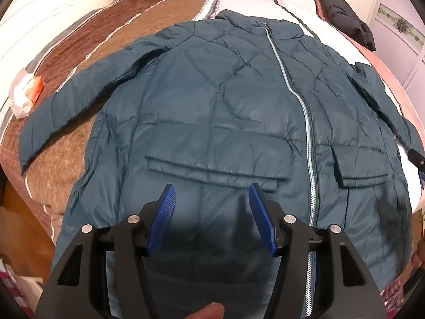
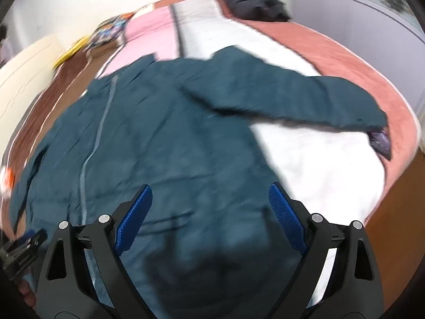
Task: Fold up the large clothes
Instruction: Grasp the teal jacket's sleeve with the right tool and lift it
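Note:
A large teal quilted jacket (image 1: 225,101) lies spread flat, front up, on the bed, zipped with a silver zipper (image 1: 305,122), both sleeves out to the sides. My left gripper (image 1: 211,188) is open and empty, hovering over the jacket's lower front just below the left pocket flap (image 1: 212,170). The jacket also shows in the right wrist view (image 2: 172,146), blurred. My right gripper (image 2: 209,194) is open and empty above the jacket's lower right side, with the right sleeve (image 2: 305,98) stretched out ahead of it.
The bed has a striped brown, pink and white cover (image 1: 93,40). A dark folded garment (image 1: 342,13) lies at the far right corner. A small orange and white package (image 1: 26,93) sits at the left edge. A wooden floor (image 2: 393,226) shows beyond the bed's right edge.

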Tool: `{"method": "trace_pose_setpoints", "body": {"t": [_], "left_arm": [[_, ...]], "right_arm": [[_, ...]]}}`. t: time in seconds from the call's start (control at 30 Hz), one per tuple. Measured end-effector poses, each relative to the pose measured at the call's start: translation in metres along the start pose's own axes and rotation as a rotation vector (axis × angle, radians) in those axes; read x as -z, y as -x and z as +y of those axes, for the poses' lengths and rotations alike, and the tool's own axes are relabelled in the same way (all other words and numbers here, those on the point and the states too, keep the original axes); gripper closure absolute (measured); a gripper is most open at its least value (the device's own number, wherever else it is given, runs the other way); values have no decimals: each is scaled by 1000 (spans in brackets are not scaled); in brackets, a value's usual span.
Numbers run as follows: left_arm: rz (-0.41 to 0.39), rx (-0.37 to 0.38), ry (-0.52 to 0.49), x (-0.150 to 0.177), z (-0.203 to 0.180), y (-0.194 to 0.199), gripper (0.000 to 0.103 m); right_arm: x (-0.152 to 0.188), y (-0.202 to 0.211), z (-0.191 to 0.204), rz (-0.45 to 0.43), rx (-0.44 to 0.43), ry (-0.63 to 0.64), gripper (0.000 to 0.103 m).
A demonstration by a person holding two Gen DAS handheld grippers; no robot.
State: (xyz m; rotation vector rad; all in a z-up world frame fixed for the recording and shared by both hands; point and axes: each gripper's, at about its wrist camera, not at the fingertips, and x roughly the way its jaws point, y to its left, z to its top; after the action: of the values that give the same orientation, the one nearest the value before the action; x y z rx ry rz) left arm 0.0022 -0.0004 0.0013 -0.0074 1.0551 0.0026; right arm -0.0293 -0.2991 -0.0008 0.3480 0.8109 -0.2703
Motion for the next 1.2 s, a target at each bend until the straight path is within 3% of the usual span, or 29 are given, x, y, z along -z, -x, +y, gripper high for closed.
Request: {"method": "trace_pose_setpoints", "body": {"t": [0.27, 0.4, 0.5, 0.87, 1.13, 1.17, 1.2], "left_arm": [[-18, -17, -7, -30, -8, -5, 46], [-19, -17, -31, -34, -16, -7, 45], [-11, -25, -49, -35, -24, -10, 44], [3, -31, -60, -37, -34, -20, 44], [14, -53, -78, -40, -41, -27, 44], [16, -58, -83, -41, -41, -28, 44], [13, -57, -85, -42, -42, -28, 44]], "right_arm": [[-40, -4, -127, -9, 44, -362, 14], [-50, -11, -184, -3, -1, -547, 21], [-55, -20, -207, 15, -13, -619, 29], [-62, -65, -239, 75, -9, -752, 34], [-67, -78, -254, 7, 9, -835, 33], [-69, -78, -254, -5, 11, -837, 36], [-69, -75, -255, -23, 18, -834, 52]]}}
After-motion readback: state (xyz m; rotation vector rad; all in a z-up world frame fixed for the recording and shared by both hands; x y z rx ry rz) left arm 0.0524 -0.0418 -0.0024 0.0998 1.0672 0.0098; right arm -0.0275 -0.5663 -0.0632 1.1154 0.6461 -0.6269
